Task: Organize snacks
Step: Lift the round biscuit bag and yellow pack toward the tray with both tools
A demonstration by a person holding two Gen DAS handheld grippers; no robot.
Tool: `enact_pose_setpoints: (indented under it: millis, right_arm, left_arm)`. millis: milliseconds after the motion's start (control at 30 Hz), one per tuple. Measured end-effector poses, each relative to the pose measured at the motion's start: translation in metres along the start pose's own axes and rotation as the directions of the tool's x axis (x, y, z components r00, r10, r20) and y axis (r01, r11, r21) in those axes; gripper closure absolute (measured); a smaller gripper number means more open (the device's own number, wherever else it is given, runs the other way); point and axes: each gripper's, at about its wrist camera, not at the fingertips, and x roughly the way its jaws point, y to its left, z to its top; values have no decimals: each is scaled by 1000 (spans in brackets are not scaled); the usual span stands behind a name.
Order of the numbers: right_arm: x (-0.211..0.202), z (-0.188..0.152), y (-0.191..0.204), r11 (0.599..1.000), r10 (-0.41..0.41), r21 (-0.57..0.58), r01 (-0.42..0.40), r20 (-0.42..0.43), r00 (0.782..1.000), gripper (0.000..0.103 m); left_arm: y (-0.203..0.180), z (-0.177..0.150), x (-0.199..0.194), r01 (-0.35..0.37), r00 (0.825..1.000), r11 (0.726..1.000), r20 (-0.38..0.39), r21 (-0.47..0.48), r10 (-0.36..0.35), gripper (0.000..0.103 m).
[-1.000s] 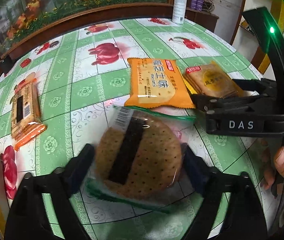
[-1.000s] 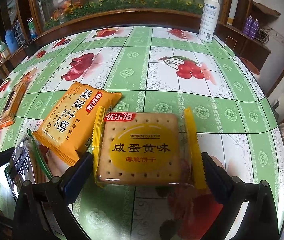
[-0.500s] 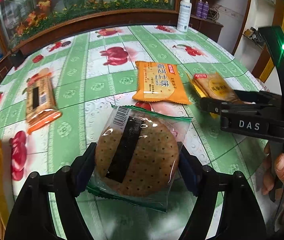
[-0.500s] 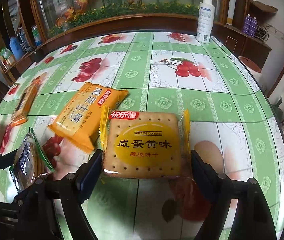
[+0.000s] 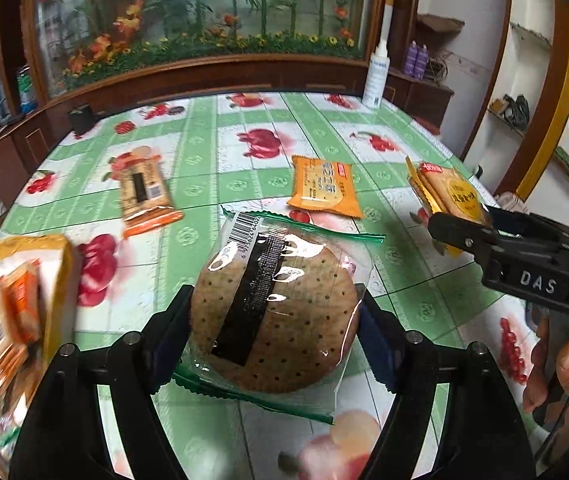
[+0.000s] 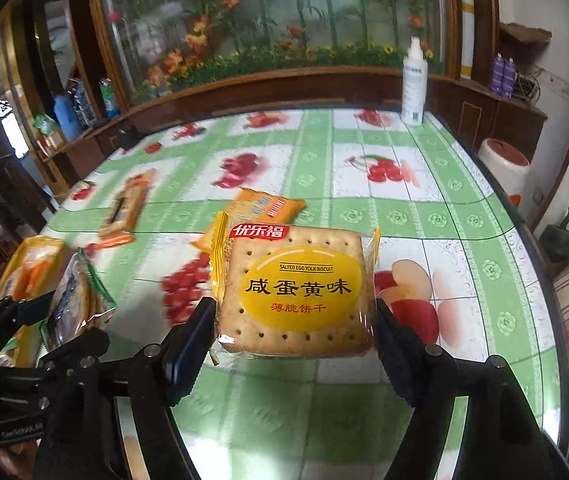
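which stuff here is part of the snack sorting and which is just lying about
Job: round biscuit pack in left gripper; square salted egg yolk pack in right gripper; orange pack; long cracker pack; yellow snack bag.
Lying about: spray bottle; purple bottles.

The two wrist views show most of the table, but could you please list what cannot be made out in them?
- Large yellow snack bag, left wrist view: blurred and cut by the frame edge, so its contents are unreadable.
- Orange biscuit packet, right wrist view: lower part hidden behind the salted egg yolk biscuit pack.
- Long cracker packet, right wrist view: motion-blurred, no print legible.
- Spray bottle label: too small to read.
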Motion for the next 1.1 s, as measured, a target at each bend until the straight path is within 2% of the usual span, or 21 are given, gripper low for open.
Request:
enact_pose_setpoints:
  millis: [200,433,1100]
  right_arm:
    - [-38,-8,25,999,49,-27,-47,54,997,26]
    - [-62,-20,51,995,94,-50,-91,78,992,26]
    - [-63,-44,134,966,219,-149,-212,36,975,26]
  left_arm:
    - [12,-11,-34,-43,998,999,48,-24,44,27]
    - [26,-27,-56,-55,997,997,60,-49,58,27]
    - [98,-61,-89,-168,980,968,72,-187,184,27]
